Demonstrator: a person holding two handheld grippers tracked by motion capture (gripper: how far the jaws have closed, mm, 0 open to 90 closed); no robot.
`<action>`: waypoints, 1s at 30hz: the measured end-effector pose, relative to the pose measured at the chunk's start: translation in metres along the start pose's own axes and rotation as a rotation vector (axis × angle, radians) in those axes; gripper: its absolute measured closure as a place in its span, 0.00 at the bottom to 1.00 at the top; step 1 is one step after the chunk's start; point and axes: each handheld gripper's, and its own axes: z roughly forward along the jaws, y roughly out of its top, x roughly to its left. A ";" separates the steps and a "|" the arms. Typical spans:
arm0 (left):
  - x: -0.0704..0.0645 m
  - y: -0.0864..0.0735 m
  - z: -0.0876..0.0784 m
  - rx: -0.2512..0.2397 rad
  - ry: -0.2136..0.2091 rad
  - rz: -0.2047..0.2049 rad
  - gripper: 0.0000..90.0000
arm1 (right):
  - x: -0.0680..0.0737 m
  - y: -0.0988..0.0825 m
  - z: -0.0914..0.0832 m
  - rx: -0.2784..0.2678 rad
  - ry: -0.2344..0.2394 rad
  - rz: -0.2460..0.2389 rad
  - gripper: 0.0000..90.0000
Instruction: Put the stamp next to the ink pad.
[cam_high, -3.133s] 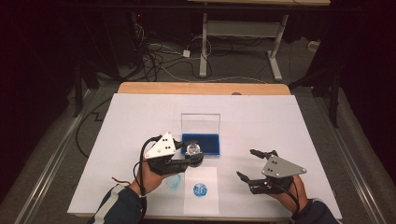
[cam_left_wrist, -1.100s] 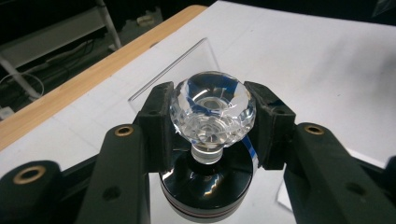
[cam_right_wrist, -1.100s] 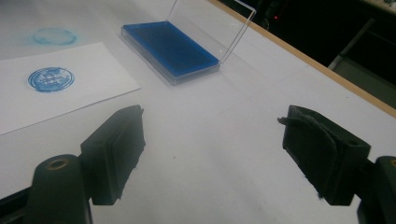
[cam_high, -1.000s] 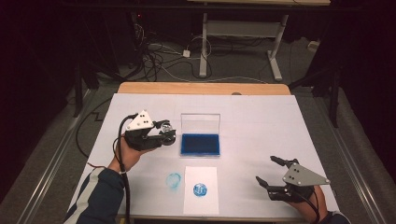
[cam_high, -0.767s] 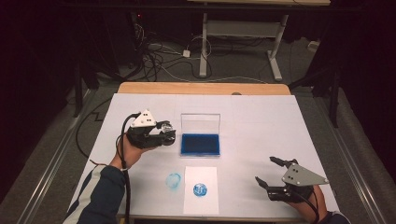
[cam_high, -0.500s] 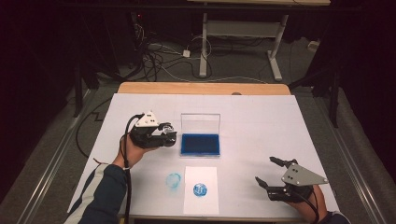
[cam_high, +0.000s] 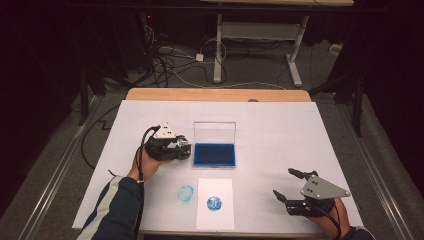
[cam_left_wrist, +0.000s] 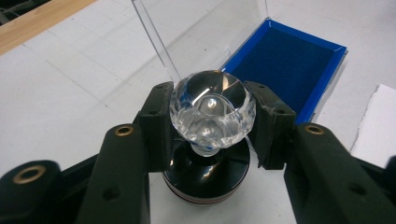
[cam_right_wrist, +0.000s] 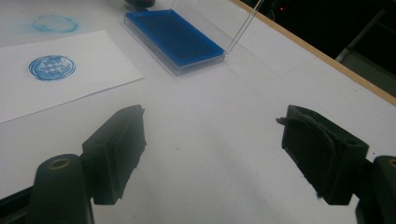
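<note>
A stamp with a clear faceted knob (cam_left_wrist: 212, 109) and a round black base (cam_left_wrist: 205, 175) sits between the pads of my left gripper (cam_left_wrist: 210, 128), which is shut on the knob. In the high view this gripper (cam_high: 181, 148) holds the stamp (cam_high: 184, 145) just left of the open blue ink pad (cam_high: 215, 154), low over the white table cover. My right gripper (cam_high: 285, 183) rests near the front right of the table, open. Its jaws (cam_right_wrist: 212, 149) stand wide apart with nothing between them.
The ink pad (cam_right_wrist: 175, 39) has a clear lid (cam_high: 215, 132) standing upright behind it. A white sheet (cam_high: 215, 215) with a round blue print (cam_high: 214, 202) lies at the front. A blue smear (cam_high: 186, 192) marks the table cover beside it. The wooden table edge (cam_high: 215, 94) runs along the back.
My left gripper carried the stamp from the ink pad out to the left, then drifted right and lower beside the pad. The right gripper drew back to the front right corner and stays still.
</note>
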 end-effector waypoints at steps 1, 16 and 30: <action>0.000 0.000 0.000 -0.003 0.001 -0.004 0.60 | 0.000 0.000 0.000 0.003 0.000 -0.001 0.24; 0.001 -0.010 0.012 -0.008 -0.003 -0.039 0.60 | 0.000 0.000 0.001 0.008 0.004 -0.004 0.25; 0.004 -0.018 0.013 -0.040 -0.030 -0.078 0.59 | 0.002 0.000 0.003 0.024 0.005 -0.012 0.26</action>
